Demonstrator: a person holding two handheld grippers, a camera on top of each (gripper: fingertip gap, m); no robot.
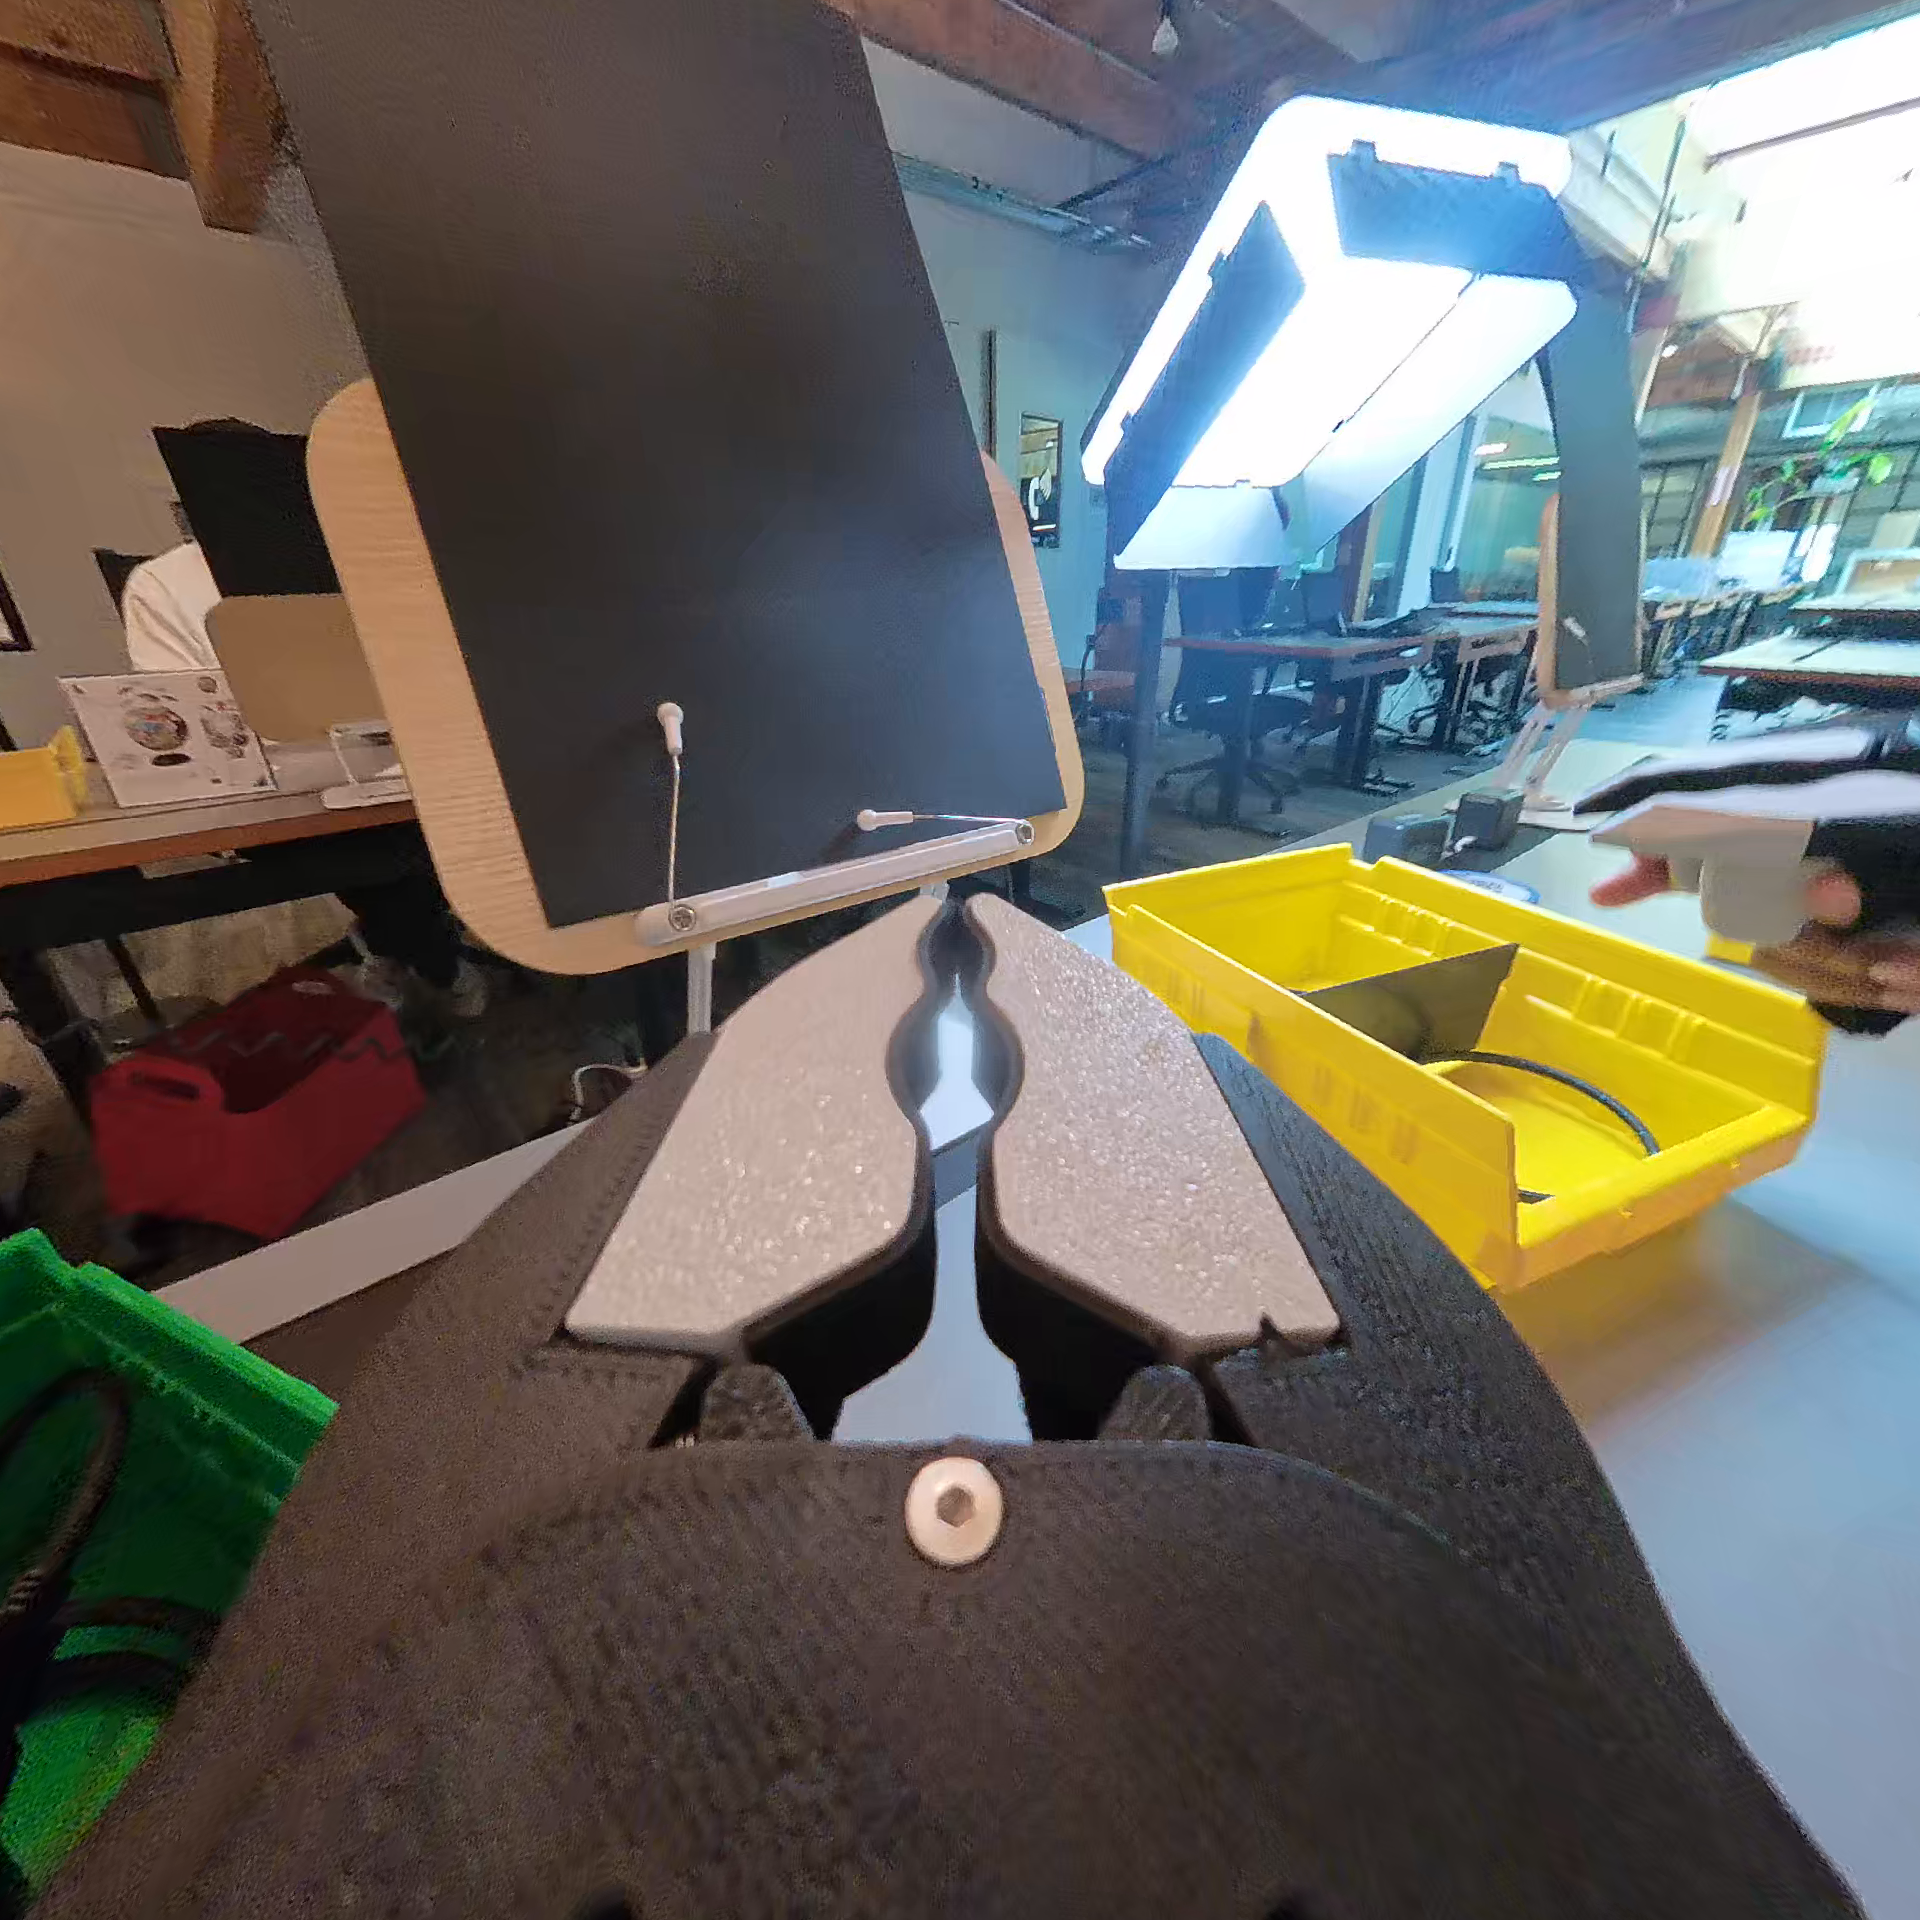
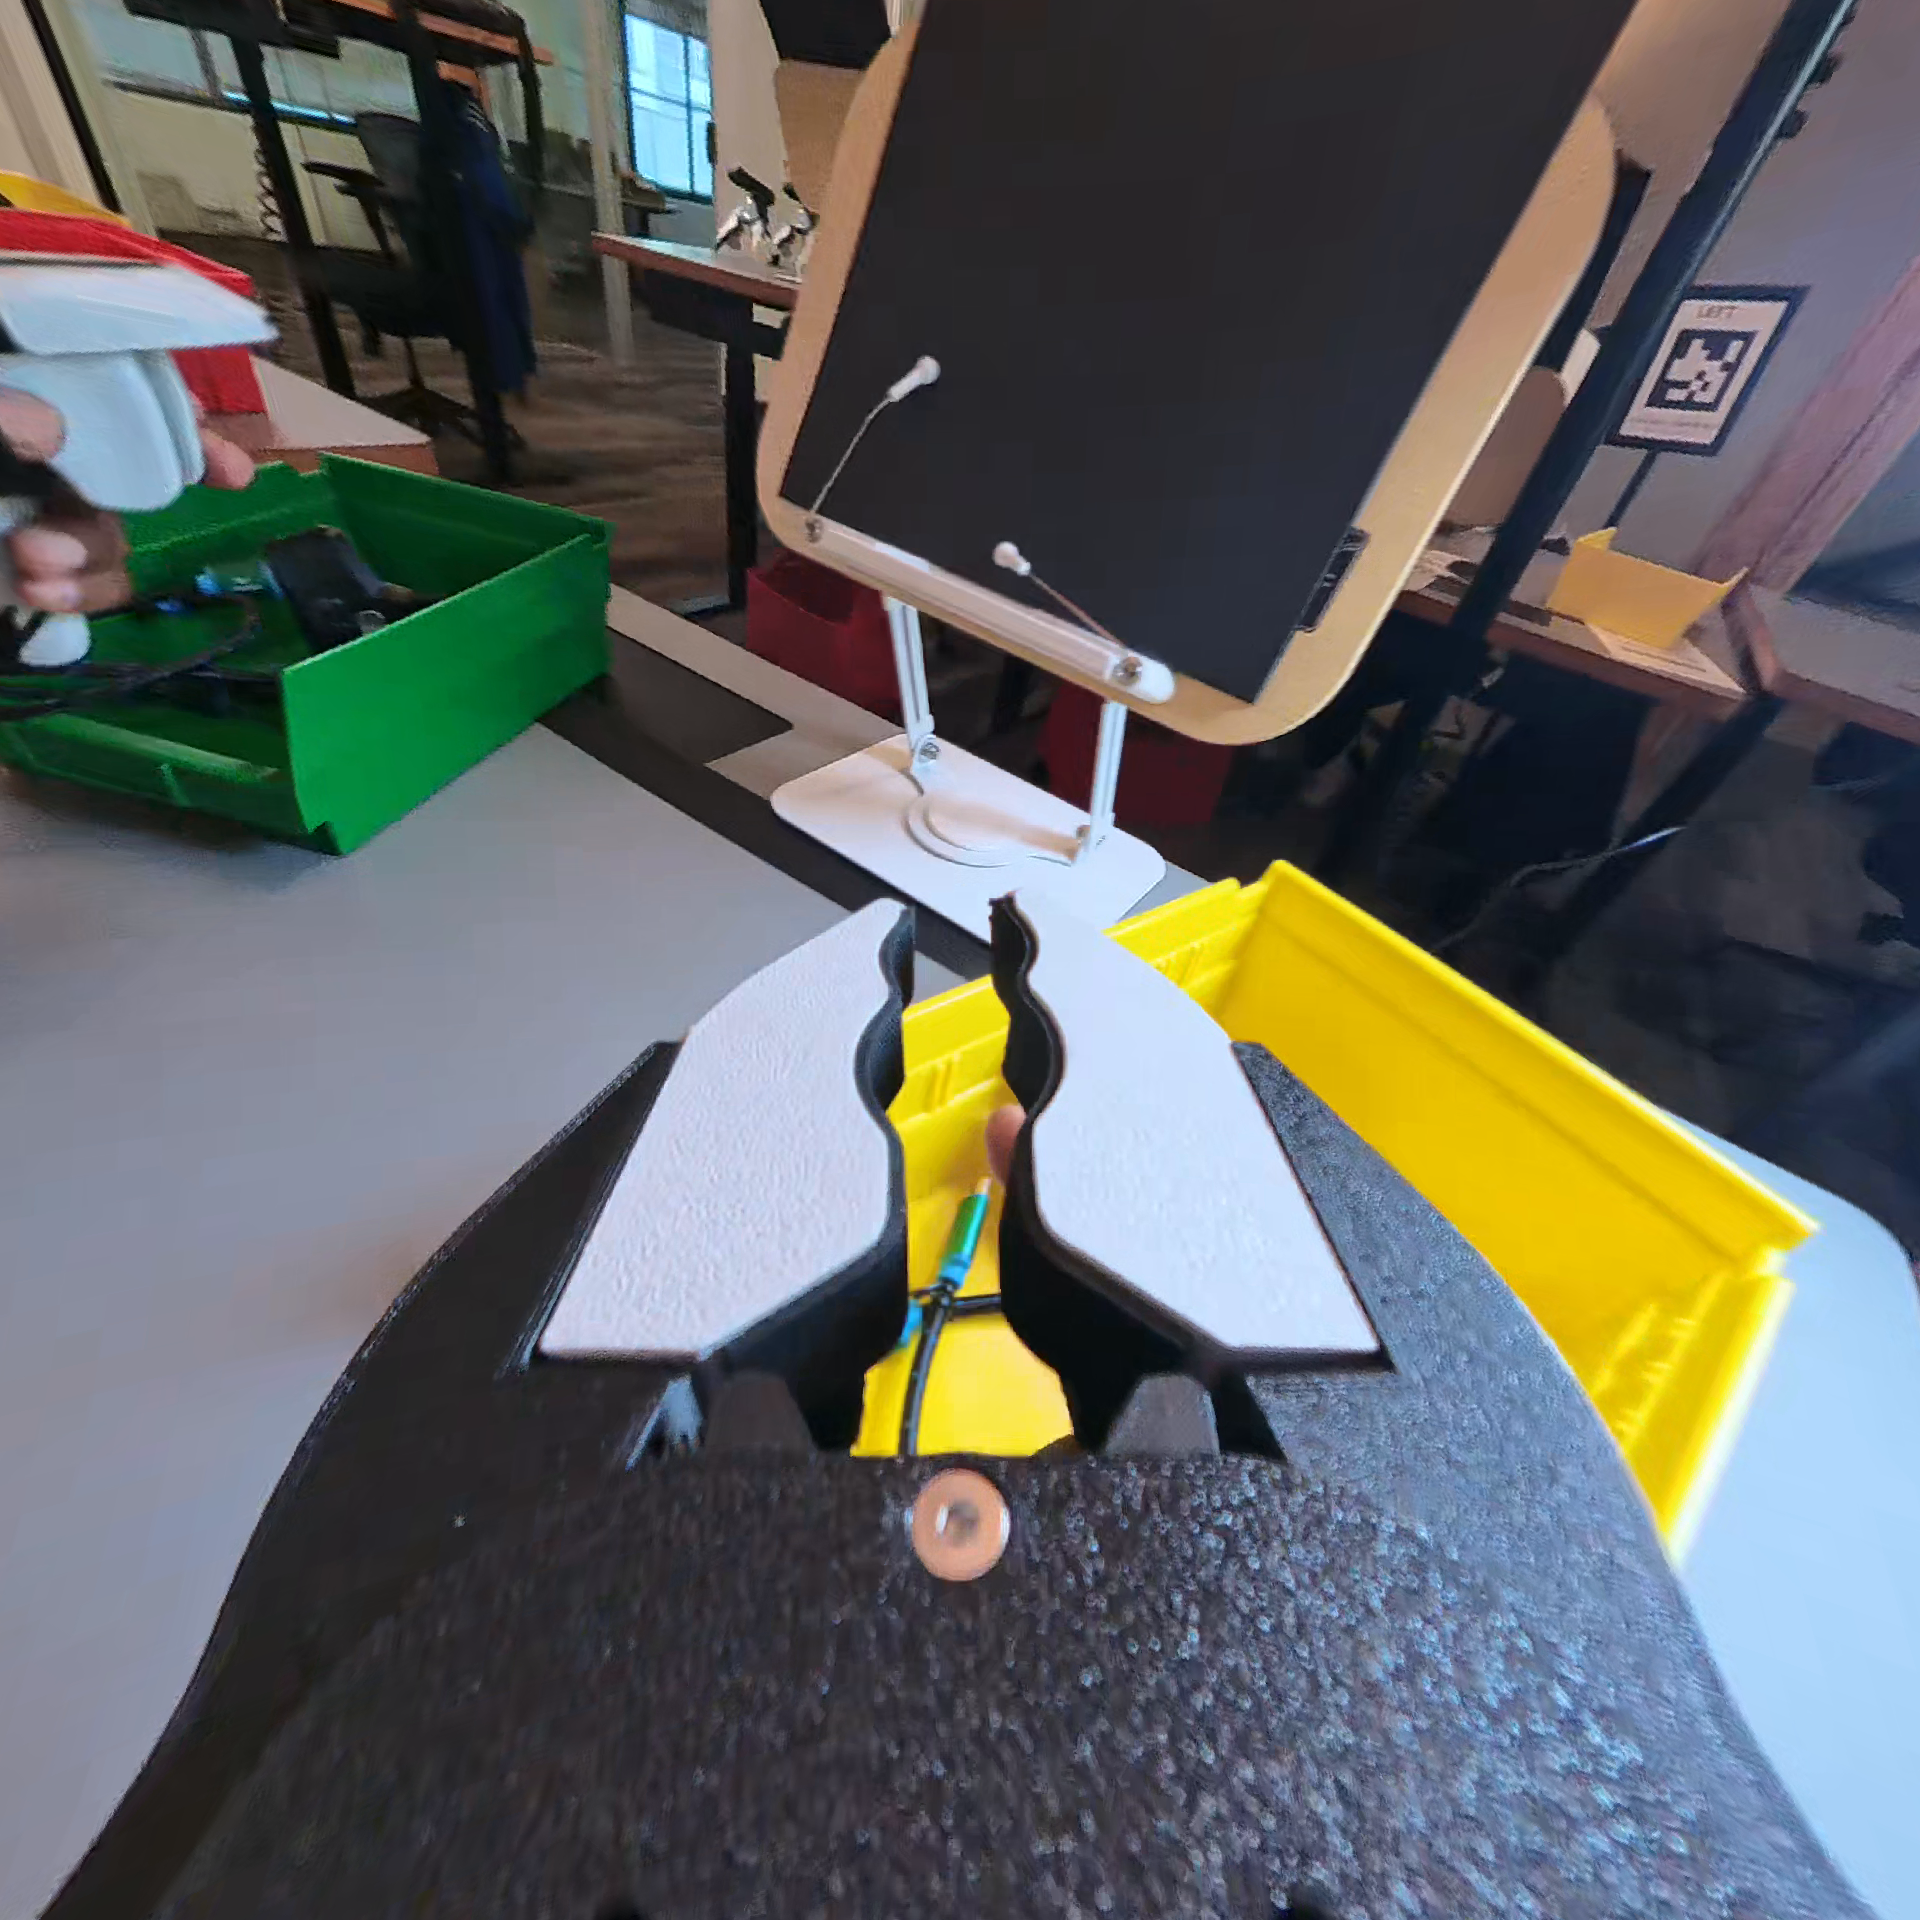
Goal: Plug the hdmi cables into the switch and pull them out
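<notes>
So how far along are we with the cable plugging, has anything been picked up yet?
Nothing looks done yet. The left gripper is nearly shut and holds nothing; the right gripper is slightly open and empty, hovering over the yellow bin, where a black cable lies. More dark gear sits in the green bin. No switch is clearly visible. All plugging and unplugging is still left.

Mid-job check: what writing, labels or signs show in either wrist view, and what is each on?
Black-and-white patterned sign on a stand, far right: a short word above the pattern; I don't copy wording.
White printed sheet on the far wooden table: too small to read.
Round blue-and-white sticker behind the yellow plastic bin: blurred.
Yellow bin and green plastic bin: no writing visible.
</notes>
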